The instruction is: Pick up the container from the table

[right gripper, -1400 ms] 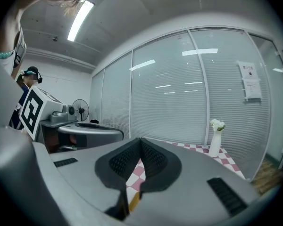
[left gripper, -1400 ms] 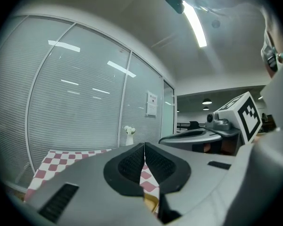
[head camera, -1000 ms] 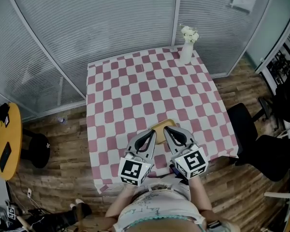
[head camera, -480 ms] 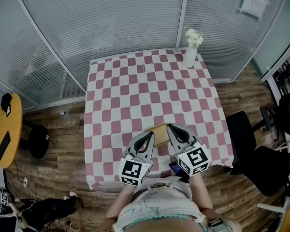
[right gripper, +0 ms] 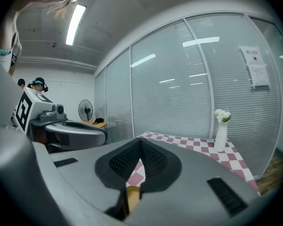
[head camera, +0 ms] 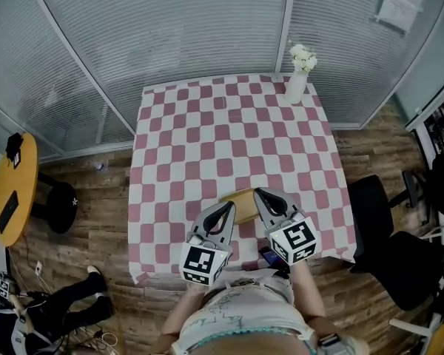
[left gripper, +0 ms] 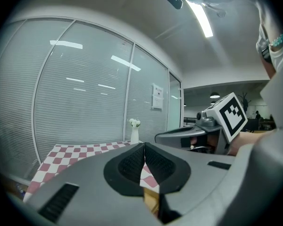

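Near the lower edge of the red-and-white checked table (head camera: 207, 139), just below the frame's centre, sits the tan container (head camera: 240, 204), a shallow tray-like thing. Both tongs lie over its sides, so only its middle strip shows, and what it holds cannot be made out. At the table's upper right corner a white vase (head camera: 296, 87) stands upright with white flowers (head camera: 302, 56) in it.

The left gripper (head camera: 229, 205) is clenched: in its own view the pads (left gripper: 132, 161) meet in a thin line at the tip (left gripper: 144, 157). A sliver of the container (left gripper: 151, 202) shows through the slit below them. The right gripper (head camera: 258, 194) is clenched likewise (right gripper: 140, 149), with the same tan sliver (right gripper: 132, 194) at the bottom of its slit. Whether either pair pinches the container's rim cannot be told, since the jaw bodies cover the contact. Both gripper views show the vase far across the cloth (left gripper: 134, 135) (right gripper: 220, 138). A black office chair (head camera: 377, 198) at the right is partly cut off.
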`<state>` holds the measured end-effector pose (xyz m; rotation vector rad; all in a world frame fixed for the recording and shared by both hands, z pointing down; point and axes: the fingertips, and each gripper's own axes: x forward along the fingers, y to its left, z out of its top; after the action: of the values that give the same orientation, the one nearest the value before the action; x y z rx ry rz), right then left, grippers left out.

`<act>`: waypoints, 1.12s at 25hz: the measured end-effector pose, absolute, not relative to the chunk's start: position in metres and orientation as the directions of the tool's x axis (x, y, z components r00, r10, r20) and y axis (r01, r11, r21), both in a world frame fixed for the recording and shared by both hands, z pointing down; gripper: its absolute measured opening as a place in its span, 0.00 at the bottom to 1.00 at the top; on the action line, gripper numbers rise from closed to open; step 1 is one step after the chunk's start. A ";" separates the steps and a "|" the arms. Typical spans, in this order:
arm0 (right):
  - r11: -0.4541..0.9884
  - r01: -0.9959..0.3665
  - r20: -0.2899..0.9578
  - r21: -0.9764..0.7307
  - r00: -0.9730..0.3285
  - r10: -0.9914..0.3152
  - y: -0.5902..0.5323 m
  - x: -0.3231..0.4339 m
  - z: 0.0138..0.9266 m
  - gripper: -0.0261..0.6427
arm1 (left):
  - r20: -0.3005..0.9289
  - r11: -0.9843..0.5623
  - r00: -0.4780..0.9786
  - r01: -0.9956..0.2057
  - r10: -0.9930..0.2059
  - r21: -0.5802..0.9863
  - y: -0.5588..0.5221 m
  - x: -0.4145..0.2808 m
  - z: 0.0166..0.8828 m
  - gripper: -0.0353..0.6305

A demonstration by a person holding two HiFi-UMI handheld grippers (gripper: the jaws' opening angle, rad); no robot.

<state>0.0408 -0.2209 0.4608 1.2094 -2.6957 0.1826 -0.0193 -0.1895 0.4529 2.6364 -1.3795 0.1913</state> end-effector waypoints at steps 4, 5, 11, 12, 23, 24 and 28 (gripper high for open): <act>0.670 -0.741 0.235 -0.040 -0.659 -0.715 -0.228 0.041 0.473 0.03 | 0.194 -0.548 0.553 -0.832 -0.810 0.083 -0.188 -0.023 0.455 0.08; 0.672 -0.740 0.238 -0.042 -0.660 -0.712 -0.230 0.041 0.475 0.03 | 0.196 -0.544 0.549 -0.835 -0.813 0.083 -0.188 -0.024 0.456 0.08; 0.673 -0.739 0.290 -0.034 -0.651 -0.701 -0.244 0.044 0.497 0.03 | 0.206 -0.517 0.523 -0.851 -0.827 0.087 -0.188 -0.033 0.457 0.08; 0.672 -0.740 0.301 -0.034 -0.649 -0.699 -0.246 0.045 0.502 0.03 | 0.207 -0.512 0.518 -0.854 -0.830 0.087 -0.189 -0.035 0.458 0.08; 0.677 -0.730 0.418 -0.096 -0.647 -0.638 -0.255 0.054 0.559 0.03 | 0.237 -0.454 0.462 -0.887 -0.855 0.090 -0.189 -0.056 0.467 0.08; 0.679 -0.729 0.433 -0.091 -0.643 -0.632 -0.255 0.056 0.564 0.03 | 0.241 -0.450 0.458 -0.888 -0.856 0.092 -0.188 -0.058 0.469 0.08; 0.682 -0.726 0.479 -0.089 -0.632 -0.609 -0.258 0.061 0.583 0.03 | 0.256 -0.432 0.442 -0.897 -0.860 0.095 -0.186 -0.065 0.473 0.08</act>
<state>0.0609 -0.2575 0.5833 1.0393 -2.4808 0.3835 -0.0651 -0.1861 0.4731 2.4761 -1.5339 0.2486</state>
